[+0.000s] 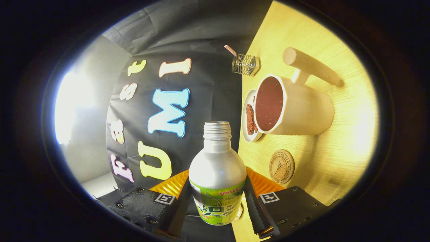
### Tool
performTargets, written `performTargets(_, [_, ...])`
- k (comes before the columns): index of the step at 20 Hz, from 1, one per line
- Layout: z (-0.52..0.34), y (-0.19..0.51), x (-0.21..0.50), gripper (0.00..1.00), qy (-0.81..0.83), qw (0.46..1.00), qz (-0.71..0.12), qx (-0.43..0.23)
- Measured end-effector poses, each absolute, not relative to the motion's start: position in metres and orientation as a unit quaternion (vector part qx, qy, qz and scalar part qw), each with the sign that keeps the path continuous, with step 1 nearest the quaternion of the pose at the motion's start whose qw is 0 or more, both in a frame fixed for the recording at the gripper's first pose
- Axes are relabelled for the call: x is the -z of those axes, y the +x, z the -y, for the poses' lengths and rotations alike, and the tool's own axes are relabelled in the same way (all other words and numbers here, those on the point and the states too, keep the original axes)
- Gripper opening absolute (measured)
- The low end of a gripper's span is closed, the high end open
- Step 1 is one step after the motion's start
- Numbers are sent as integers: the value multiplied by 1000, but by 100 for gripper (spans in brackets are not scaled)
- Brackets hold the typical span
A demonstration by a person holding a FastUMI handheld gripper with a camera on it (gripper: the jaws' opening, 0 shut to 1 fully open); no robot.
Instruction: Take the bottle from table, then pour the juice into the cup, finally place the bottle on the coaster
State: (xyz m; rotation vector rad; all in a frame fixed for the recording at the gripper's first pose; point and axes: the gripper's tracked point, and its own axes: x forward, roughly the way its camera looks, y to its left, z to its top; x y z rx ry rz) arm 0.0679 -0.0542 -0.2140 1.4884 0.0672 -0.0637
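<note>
One silver bottle is held clamped in the gripper, a finger pressed on each side of its labelled body.

A pale wooden table is seen tipped on edge against the booth's black cloth wall. Beyond the fingers a cup with a wooden handle is noted, just beside a small white dish; a round cork coaster lies nearer, and a wire holder sits at the table's far edge. The bottle's long axis runs straight ahead, uncapped neck pointing away, beside the table edge.

Wooden table: cup, coaster, saucer.
</note>
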Motion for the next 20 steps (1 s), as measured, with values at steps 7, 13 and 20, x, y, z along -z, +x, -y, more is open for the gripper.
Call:
performTargets(7, [60,67,208,76,718,695,-16,29])
performTargets(13, [60,67,208,76,745,666,-12,25])
performTargets(20, [61,68,207,76,764,644,-8,28])
